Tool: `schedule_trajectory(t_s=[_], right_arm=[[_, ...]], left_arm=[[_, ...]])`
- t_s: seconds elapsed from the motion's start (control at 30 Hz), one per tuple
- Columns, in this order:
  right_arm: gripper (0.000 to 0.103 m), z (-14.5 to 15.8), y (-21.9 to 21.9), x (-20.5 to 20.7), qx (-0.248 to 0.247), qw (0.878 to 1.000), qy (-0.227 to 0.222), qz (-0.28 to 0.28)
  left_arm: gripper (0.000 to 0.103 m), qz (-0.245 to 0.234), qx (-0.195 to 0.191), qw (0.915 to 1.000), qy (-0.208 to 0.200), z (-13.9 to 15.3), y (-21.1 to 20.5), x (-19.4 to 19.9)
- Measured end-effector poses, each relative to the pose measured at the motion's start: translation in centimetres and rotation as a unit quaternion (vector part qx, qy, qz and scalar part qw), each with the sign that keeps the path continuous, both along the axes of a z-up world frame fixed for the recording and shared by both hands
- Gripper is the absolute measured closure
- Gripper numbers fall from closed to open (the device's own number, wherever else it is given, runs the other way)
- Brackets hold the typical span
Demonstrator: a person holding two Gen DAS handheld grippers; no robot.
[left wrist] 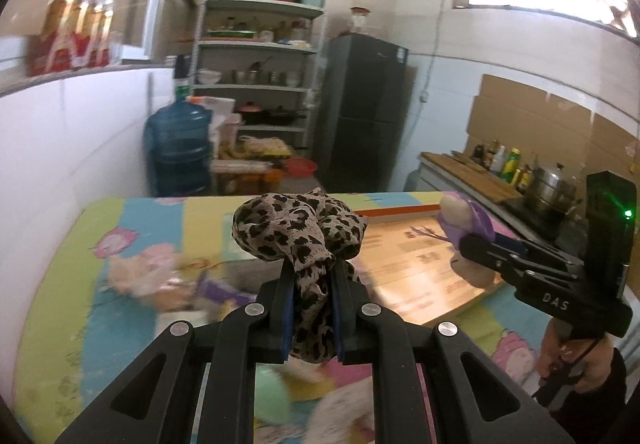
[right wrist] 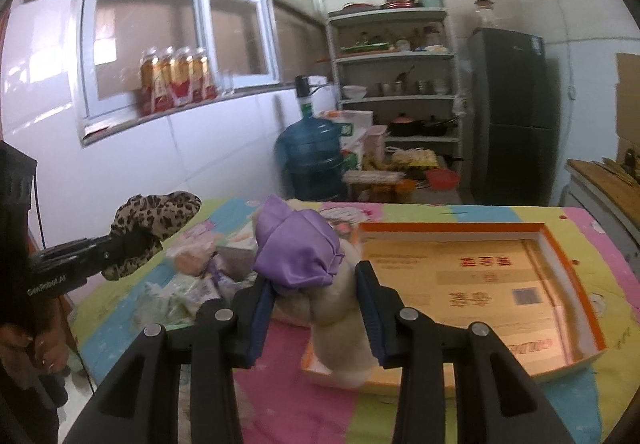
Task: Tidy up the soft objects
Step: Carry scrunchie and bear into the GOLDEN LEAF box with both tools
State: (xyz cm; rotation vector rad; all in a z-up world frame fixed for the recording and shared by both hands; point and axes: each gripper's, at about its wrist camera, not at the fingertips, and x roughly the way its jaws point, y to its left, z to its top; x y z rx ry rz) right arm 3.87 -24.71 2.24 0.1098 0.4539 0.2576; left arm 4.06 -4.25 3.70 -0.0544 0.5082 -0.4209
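Observation:
My left gripper [left wrist: 312,276] is shut on a leopard-print cloth [left wrist: 298,228] and holds it up above the table; the cloth also shows in the right wrist view [right wrist: 154,214]. My right gripper [right wrist: 314,276] is shut on a cream plush toy with a purple satin cap [right wrist: 298,248], held just above the near left corner of the open cardboard box [right wrist: 576,284]. The toy also shows in the left wrist view [left wrist: 464,220], with the right gripper [left wrist: 476,244] at the right.
A pile of soft toys and packets [right wrist: 192,280] lies on the colourful tablecloth [right wrist: 600,220] left of the box. Behind the table stand a water jug [right wrist: 312,160], a shelf rack [right wrist: 396,56] and a fridge [right wrist: 512,112]. A counter with bottles and a pot [left wrist: 552,184] runs along the right.

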Motion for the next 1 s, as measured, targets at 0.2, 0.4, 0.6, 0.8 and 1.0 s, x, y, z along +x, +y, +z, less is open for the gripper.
schedule_trajectory(t_s=[0.2,0.4,0.6,0.8,1.0], right_arm=[[0.062,0.4,-3.8,-0.5,-0.001,0.999,-0.007,-0.031],[0.062,-0.1,-7.7,-0.3,-0.003,0.998,-0.002,-0.068],[0.062,-0.8,-11.9,0.7,-0.004,0.995,0.006,-0.102],[0.062,-2.0,-14.7,2.3,-0.005,0.993,0.031,-0.117],[0.062,-3.3,-15.7,4.3,-0.015,0.991,0.064,-0.118]], left_arm=[[0.088,-0.026,0.009,0.9996,0.009,0.1,-5.6,0.5],[0.088,-0.034,0.020,0.9987,0.032,-1.2,-10.8,2.2],[0.088,-0.027,0.027,0.9980,0.051,-2.5,-15.0,4.5],[0.088,-0.022,0.027,0.9971,0.068,-4.3,-17.9,6.4],[0.088,-0.010,0.032,0.9940,0.105,-6.9,-19.8,8.7]])
